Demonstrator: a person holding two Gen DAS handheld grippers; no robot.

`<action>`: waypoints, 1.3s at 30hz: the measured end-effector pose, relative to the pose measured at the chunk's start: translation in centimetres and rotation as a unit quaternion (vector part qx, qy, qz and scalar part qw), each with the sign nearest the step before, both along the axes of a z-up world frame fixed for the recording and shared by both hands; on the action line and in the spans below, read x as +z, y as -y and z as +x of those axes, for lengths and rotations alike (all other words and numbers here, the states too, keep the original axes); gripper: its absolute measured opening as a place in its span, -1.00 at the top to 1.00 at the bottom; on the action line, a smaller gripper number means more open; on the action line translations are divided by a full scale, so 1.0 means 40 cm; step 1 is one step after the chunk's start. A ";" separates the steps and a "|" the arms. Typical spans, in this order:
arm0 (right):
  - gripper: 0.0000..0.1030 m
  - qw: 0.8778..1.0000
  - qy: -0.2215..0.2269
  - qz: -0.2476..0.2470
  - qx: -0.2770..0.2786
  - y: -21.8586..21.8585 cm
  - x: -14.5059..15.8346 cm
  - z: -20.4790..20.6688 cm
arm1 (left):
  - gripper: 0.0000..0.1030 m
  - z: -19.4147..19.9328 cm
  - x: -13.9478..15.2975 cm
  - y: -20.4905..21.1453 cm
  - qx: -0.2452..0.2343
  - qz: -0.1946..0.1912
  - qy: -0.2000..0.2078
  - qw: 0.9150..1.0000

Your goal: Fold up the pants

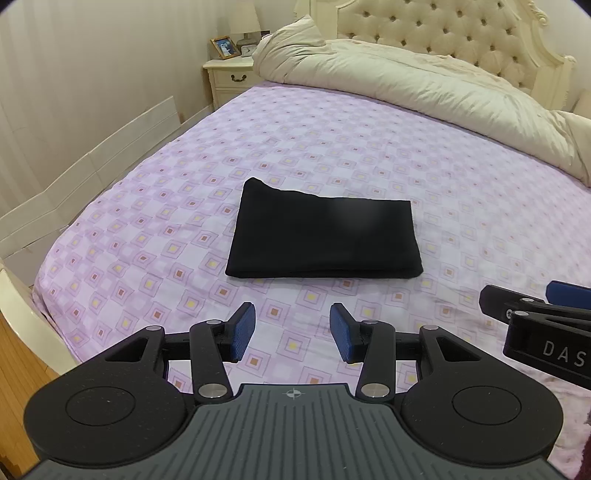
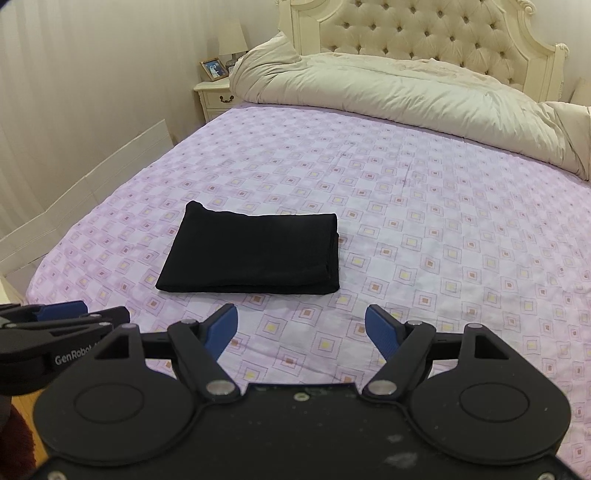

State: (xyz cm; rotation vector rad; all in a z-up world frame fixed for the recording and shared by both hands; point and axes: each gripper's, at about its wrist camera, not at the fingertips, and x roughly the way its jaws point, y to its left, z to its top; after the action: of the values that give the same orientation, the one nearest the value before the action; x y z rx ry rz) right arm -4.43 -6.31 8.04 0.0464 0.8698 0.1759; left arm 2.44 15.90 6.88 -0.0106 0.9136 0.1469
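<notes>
Black pants [image 1: 323, 236] lie folded into a compact rectangle on the purple patterned bed sheet [image 1: 147, 229]; the right wrist view shows the same pants [image 2: 251, 254] left of centre. My left gripper [image 1: 292, 330] hovers over the sheet on the near side of the pants, open, with nothing between its blue pads. My right gripper [image 2: 301, 332] is also open and empty, held back from the pants' near edge. Each gripper shows in the other's view: the right gripper [image 1: 535, 302] at the right edge, the left gripper [image 2: 74, 314] at the left edge.
A rumpled cream duvet [image 1: 424, 88] is piled along the tufted headboard [image 1: 443, 33]. A cream nightstand [image 1: 229, 77] with a lamp and photo frame stands at the far left. The bed's near left edge and wooden floor [image 1: 22, 362] are at lower left.
</notes>
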 end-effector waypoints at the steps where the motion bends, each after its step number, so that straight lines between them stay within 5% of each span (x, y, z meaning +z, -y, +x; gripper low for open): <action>1: -0.55 1.000 0.000 0.000 0.000 -0.001 0.000 0.001 | 0.16 0.000 0.000 0.000 0.001 0.000 0.000 1.000; 39: -0.57 0.999 0.005 0.014 -0.030 -0.044 0.009 -0.007 | 0.16 -0.022 0.015 0.018 -0.006 0.009 0.009 1.000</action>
State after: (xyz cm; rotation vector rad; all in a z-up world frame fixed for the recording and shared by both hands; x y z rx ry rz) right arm -4.73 -4.56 8.39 0.0977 0.8546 0.1315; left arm 1.54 15.17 7.48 0.0098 0.8949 0.1430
